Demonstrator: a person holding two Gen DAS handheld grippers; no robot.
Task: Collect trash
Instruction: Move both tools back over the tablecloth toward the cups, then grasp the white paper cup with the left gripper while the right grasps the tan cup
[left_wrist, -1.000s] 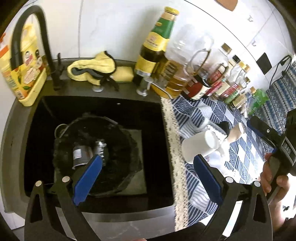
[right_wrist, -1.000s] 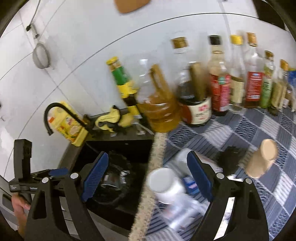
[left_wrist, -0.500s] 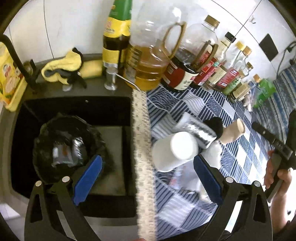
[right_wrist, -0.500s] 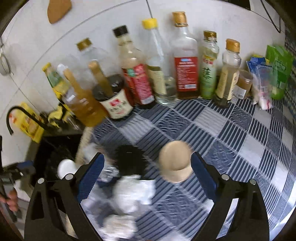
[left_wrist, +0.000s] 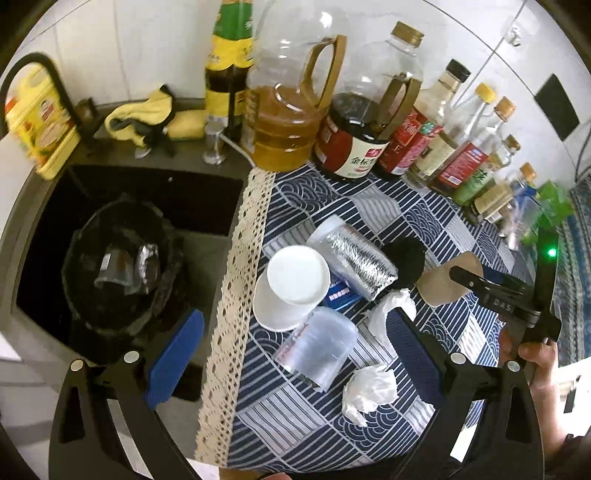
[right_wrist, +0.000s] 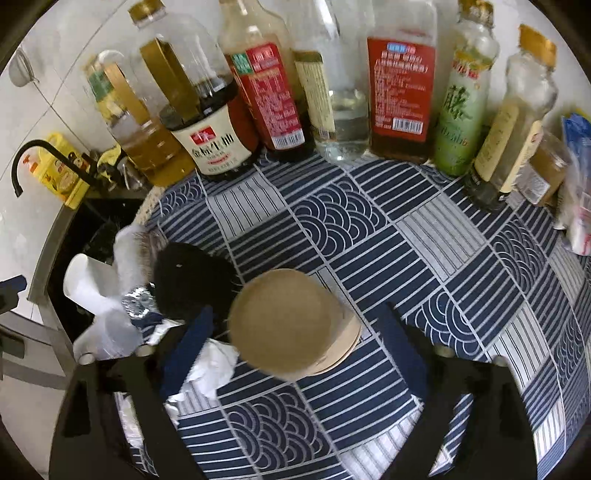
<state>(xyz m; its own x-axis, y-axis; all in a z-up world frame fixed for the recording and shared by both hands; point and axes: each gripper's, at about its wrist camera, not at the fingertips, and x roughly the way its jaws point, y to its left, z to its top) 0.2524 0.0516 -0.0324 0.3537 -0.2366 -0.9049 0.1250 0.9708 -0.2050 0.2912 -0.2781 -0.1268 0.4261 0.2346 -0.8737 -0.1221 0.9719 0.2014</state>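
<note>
Step in hand: my right gripper (right_wrist: 295, 347) lines up on the brown cup (right_wrist: 291, 325), jaws apart, one either side, not touching as far as I can tell. Next move, I judge: lower, close on the cup, carry it to the bag.

Left gripper (left_wrist: 291, 354) hovers over the tabletop (left_wrist: 436, 221) edge, jaws apart, empty. Under it: tissue (left_wrist: 369, 391), clear cup (left_wrist: 317, 350), white cup (left_wrist: 291, 291), foil roll (left_wrist: 354, 266), all clustered. Farther left, the bag (left_wrist: 110, 321) in the sink (left_wrist: 207, 199) already holds a clear cup and something foil-like.
</note>
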